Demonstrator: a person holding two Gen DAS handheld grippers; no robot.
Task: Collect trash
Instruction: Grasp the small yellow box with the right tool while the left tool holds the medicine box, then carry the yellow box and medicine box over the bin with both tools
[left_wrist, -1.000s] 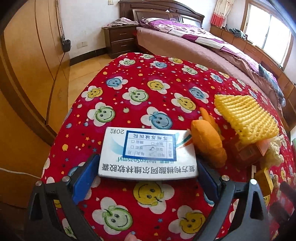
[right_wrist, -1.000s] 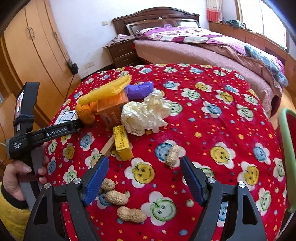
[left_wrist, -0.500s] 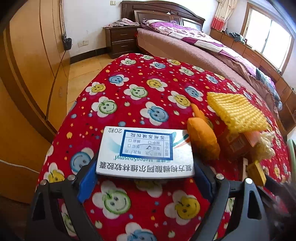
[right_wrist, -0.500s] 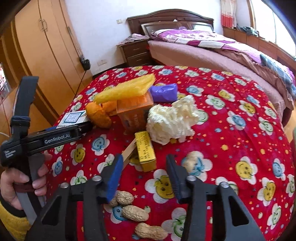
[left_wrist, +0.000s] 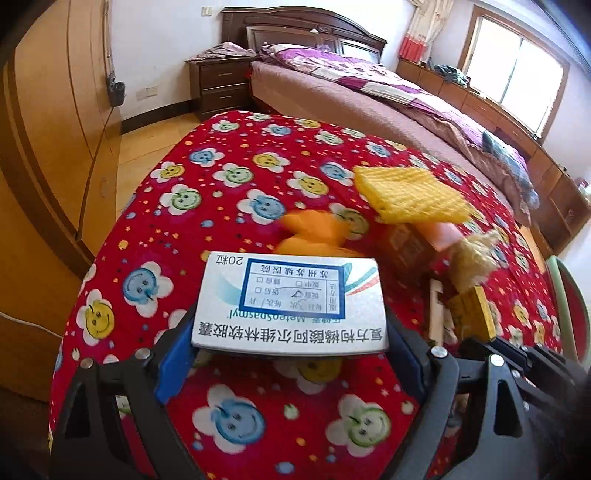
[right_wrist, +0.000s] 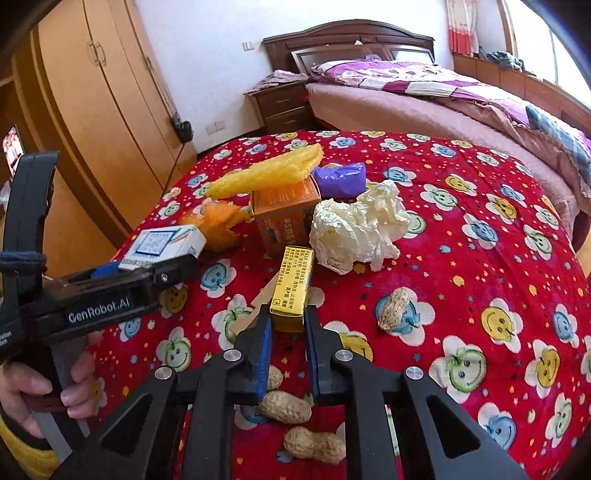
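Already clamped in the left gripper (left_wrist: 291, 354): white medicine box (left_wrist: 290, 304), held across its width by both blue pads, lifted clear of the red smiley tablecloth (left_wrist: 229, 206) near the left edge. Closing now, the right gripper (right_wrist: 288, 328), jaws narrow around the near end of the small yellow box (right_wrist: 293, 282), which lies at mid-table and is not yet lifted; hard to tell whether the pads press it yet.

Judged early in the job: one piece in hand, a second about to be gripped, no bin or bag visible in either view, nothing yet dropped anywhere.

Left to gather: orange carton (right_wrist: 286, 214) with yellow foam netting (right_wrist: 266, 171) resting on top, orange wrapper (right_wrist: 219, 223) to its left, purple bag (right_wrist: 340, 179) behind, crumpled white paper (right_wrist: 360, 225) to the right, one peanut (right_wrist: 395, 308) on the right, more peanuts (right_wrist: 286, 406) very near under the right gripper, and a wooden stick (right_wrist: 258, 302) lying against the yellow box's left side.

Possible snags: stick touching the yellow box, likely to be dragged along; peanuts beneath the jaws; both grippers close together on the near left side.
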